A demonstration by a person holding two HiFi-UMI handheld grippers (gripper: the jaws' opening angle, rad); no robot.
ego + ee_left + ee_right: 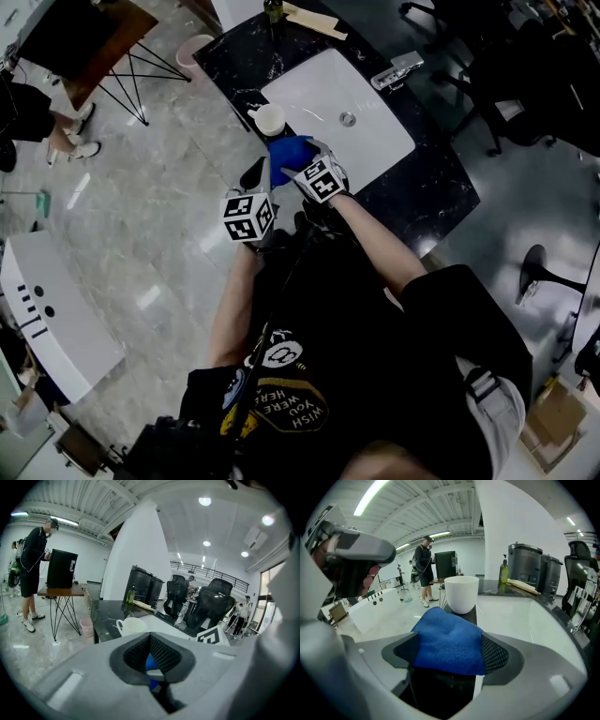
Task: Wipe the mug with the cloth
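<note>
Black marble counter, white mug beside the sink

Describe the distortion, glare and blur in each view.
Head view: sharp, with glare patches on the floor. Left gripper view: fisheye bending, black corners, flaring ceiling lights. Right gripper view: same bending, cloth sharp, mug evenly lit.

From the head we look steeply down, from well above, over the person's arms onto the dark counter and its white sink. The camera on the left gripper sits low and looks out across the counter's corner into the room, while the one on the right gripper looks along its jaws from close beside that corner. All three views share the white mug and the blue cloth, nearest in the right gripper view.
</note>
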